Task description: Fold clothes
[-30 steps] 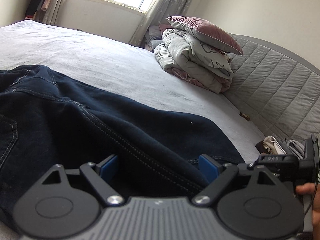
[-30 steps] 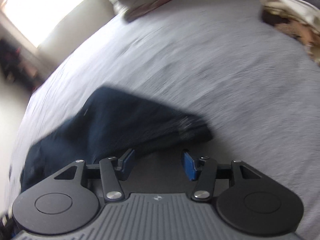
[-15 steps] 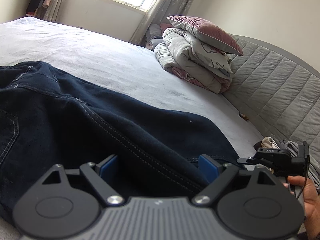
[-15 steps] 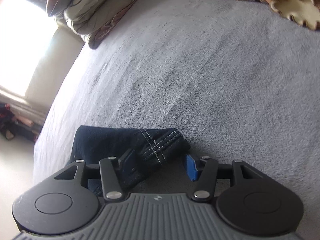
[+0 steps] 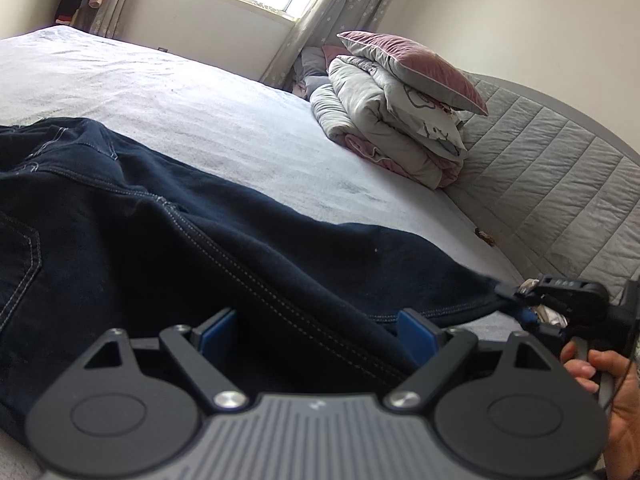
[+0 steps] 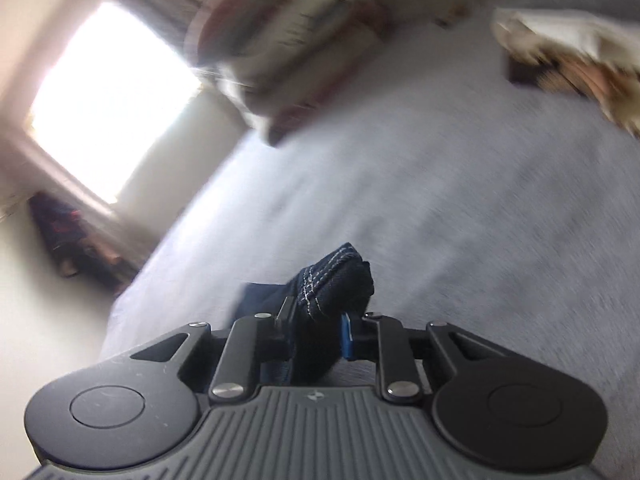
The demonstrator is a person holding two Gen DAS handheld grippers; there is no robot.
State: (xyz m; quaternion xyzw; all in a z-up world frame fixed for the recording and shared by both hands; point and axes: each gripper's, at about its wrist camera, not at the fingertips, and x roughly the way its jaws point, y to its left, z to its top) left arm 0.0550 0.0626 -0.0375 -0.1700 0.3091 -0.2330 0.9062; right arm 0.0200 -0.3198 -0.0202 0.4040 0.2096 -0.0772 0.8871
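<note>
Your left gripper (image 5: 316, 332) sits at the bottom centre of the left wrist view with its blue pads spread wide and nothing between them; the dark jeans (image 5: 160, 248) lie flat beneath it, filling the left and middle of the frame. Bare grey bed sheet (image 5: 200, 112) extends beyond the jeans' upper edge to the window wall, giving open room at upper left. At upper right, a folded duvet (image 5: 384, 128) topped by a pink pillow (image 5: 408, 60) sits against the quilted headboard (image 5: 560, 184), limiting travel there. At the far right edge, your right gripper (image 5: 516, 300) pinches the hem corner. In the right wrist view, the right gripper (image 6: 316, 332) is clamped on that stitched hem (image 6: 332, 280). Half a second ago its pads stood apart around the hem; they have since closed, and the view is now motion-blurred.
</note>
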